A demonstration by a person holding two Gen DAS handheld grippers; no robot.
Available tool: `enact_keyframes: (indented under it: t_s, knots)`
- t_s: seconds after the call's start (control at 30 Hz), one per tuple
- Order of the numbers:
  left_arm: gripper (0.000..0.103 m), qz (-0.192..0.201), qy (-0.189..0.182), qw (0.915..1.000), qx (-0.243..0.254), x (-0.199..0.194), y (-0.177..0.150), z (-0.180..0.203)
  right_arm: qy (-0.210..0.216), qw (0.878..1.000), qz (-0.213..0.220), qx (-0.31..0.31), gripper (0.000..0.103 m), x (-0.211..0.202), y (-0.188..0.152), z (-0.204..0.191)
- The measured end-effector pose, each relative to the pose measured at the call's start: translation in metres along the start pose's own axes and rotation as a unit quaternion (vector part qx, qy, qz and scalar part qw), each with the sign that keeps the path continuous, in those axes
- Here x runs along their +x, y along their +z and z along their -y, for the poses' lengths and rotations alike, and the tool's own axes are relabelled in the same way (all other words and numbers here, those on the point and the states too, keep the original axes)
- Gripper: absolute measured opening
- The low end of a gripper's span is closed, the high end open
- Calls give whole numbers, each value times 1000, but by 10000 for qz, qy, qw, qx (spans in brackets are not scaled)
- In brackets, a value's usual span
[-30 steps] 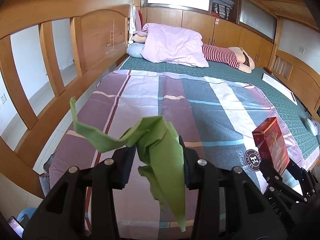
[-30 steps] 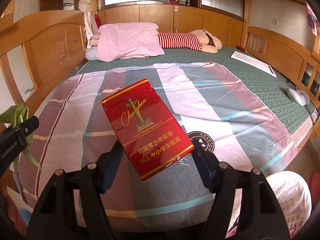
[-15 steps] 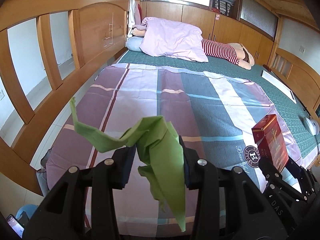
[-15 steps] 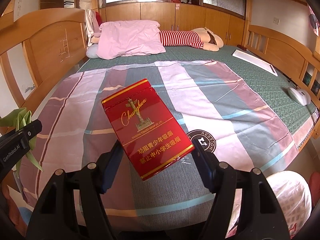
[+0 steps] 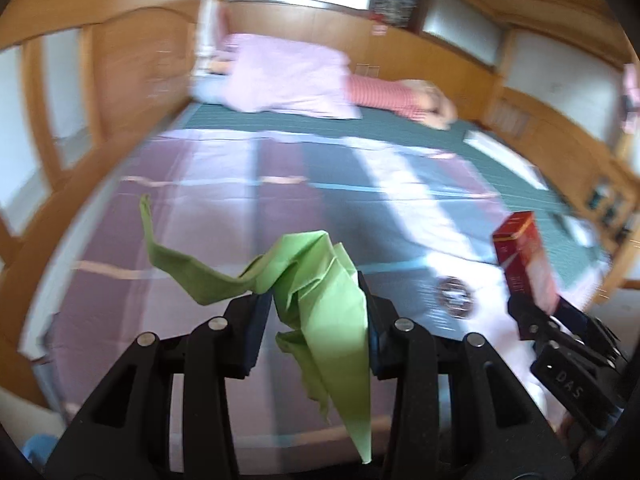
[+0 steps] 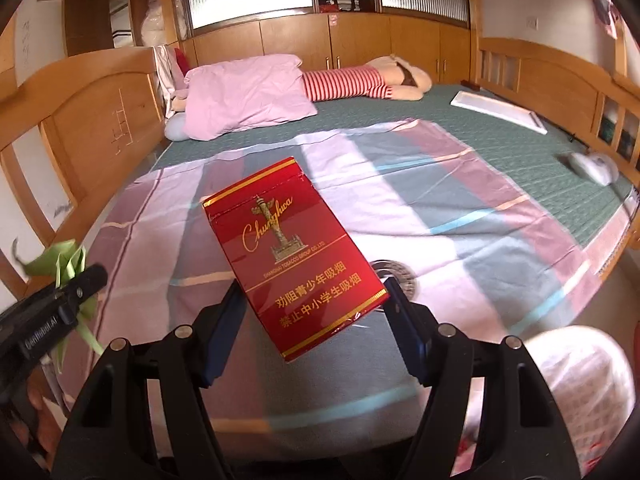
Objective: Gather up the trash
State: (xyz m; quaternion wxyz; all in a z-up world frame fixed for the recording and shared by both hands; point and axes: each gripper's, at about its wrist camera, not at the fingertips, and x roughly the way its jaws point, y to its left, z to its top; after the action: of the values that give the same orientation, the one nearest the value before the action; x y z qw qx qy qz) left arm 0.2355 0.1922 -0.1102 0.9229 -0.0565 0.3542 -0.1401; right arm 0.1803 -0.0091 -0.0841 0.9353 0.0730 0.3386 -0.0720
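Both grippers carry trash above the striped bedsheet [image 6: 460, 216]. Left gripper [image 5: 316, 320] is nearly closed, pinching crumpled green paper [image 5: 320, 292] that droops between its pads; right gripper [image 6: 316, 312] clamps a red Chunghwa cigarette pack [image 6: 292, 256] by its sides, lifted clear, probably for the white bag [image 6: 580, 380] just below. Compared with a second ago, the left view has swung right and blurred; both grips are unchanged.

A crumpled green paper sheet [image 5: 320, 280] looks matt and creased. A red cardboard cigarette pack [image 6: 294, 252] is glossy, with gold print (light glints off its film wrap). A striped cotton bedsheet [image 6: 440, 216] looks soft and matt over a textured green woven mat [image 6: 500, 136]. The orange-brown wooden bed frame [image 6: 100, 120] shines, varnished smooth.
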Motion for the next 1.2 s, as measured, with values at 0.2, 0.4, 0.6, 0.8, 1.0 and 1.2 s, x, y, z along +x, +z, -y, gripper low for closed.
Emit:
enact_keyframes:
  t_s: [0.2,0.4,0.6,0.8,1.0,1.2]
  knots:
    - [41,-154,-1606,9868,144,-2,-7,29,-729,9966,-286,251,69,-44,-16,97]
    - [41,-539,-2515,9654,435,-2,-25,87,-816,9813,-1573,752,70,-53,-68,171]
    - [44,-864,-3039,9462,692,-14,-72,164,-854,9824,-1286,1051,86,-84,-79,202]
    - [76,-1424,-3003,9405,711,-16,-119,226,-1104,9843,-257,1354,90,-133,-62,248]
    - [93,-834,-1481,9757,1384,-51,-129,257,-1192,9869,342,1032,92,-154,-66,265]
    - [99,208,46,9891,1458,-100,-114,261,-869,9912,785,622,97,-158,-68,254]
